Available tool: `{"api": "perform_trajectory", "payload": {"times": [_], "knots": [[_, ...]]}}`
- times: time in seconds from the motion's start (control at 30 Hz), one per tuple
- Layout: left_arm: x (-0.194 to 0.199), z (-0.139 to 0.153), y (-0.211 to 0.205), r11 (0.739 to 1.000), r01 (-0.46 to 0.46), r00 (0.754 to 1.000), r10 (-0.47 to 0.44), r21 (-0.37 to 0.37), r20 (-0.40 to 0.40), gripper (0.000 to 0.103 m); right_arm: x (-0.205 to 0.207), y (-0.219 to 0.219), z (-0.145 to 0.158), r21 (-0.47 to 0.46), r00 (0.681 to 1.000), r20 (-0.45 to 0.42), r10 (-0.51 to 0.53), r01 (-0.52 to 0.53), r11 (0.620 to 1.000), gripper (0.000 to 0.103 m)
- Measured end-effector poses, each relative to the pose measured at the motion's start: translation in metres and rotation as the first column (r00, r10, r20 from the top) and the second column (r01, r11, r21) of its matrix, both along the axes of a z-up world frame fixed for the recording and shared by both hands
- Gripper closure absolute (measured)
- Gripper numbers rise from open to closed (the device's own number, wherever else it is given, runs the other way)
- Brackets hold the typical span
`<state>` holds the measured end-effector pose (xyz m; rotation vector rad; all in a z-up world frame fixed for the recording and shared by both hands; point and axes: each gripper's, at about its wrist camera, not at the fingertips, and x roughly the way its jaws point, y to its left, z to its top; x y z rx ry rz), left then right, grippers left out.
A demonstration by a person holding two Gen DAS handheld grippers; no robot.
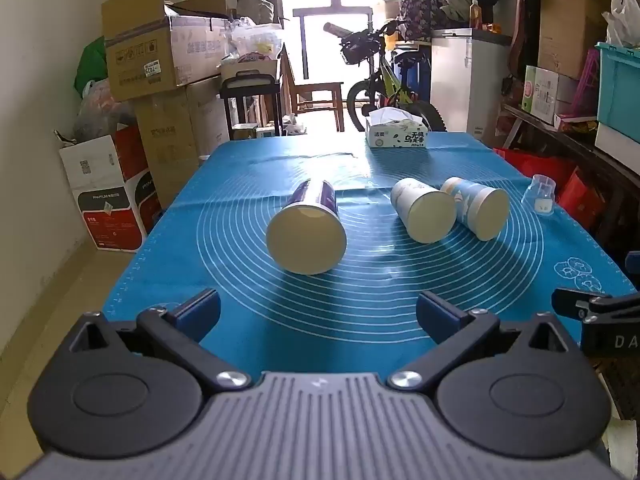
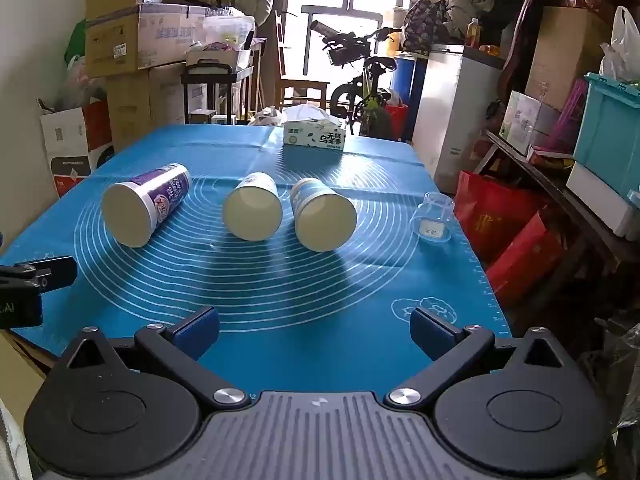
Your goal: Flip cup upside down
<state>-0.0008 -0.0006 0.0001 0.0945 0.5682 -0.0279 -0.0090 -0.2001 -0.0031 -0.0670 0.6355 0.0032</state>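
Observation:
Three paper cups lie on their sides on the blue mat [image 1: 240, 184], open mouths toward me. A tall purple-print cup [image 1: 306, 232] [image 2: 140, 210] lies at the left. A white cup [image 1: 422, 210] [image 2: 253, 212] lies in the middle. A blue-print cup [image 1: 478, 208] [image 2: 322, 216] lies to its right, close beside it. My left gripper [image 1: 318, 314] is open and empty, short of the purple cup. My right gripper [image 2: 314, 330] is open and empty, short of the blue-print cup.
A small clear glass beaker [image 1: 542, 194] [image 2: 434, 218] stands upside down near the mat's right edge. A tissue box [image 1: 396, 134] [image 2: 314, 136] sits at the far end. Cardboard boxes, a bicycle, red bags and shelves surround the table.

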Motion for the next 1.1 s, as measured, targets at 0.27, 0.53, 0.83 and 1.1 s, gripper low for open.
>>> {"api": "perform_trajectory", "payload": {"times": [0.27, 0.53, 0.83, 1.1], "knots": [[0.0005, 0.0015, 0.0013, 1.000, -0.002, 1.000, 0.002, -0.009, -0.006, 0.001, -0.0017, -0.0014, 0.0010, -0.014, 1.000, -0.002, 0.008, -0.008, 1.000, 0.000], [0.0027, -0.0030, 0.0006, 1.000, 0.007, 1.000, -0.007, -0.001, 0.000, 0.001, -0.0022, 0.0003, 0.0005, -0.022, 1.000, 0.002, 0.004, -0.004, 1.000, 0.000], [-0.0017, 0.0013, -0.0011, 1.000, 0.005, 1.000, -0.005, 0.001, 0.007, 0.001, -0.0031, 0.0014, 0.0004, -0.026, 1.000, 0.000, 0.005, -0.005, 1.000, 0.000], [-0.0025, 0.0031, -0.0005, 1.000, 0.002, 1.000, -0.002, 0.014, 0.014, 0.001, -0.0028, 0.0010, 0.0004, -0.027, 1.000, -0.002, 0.004, -0.004, 1.000, 0.000]]}}
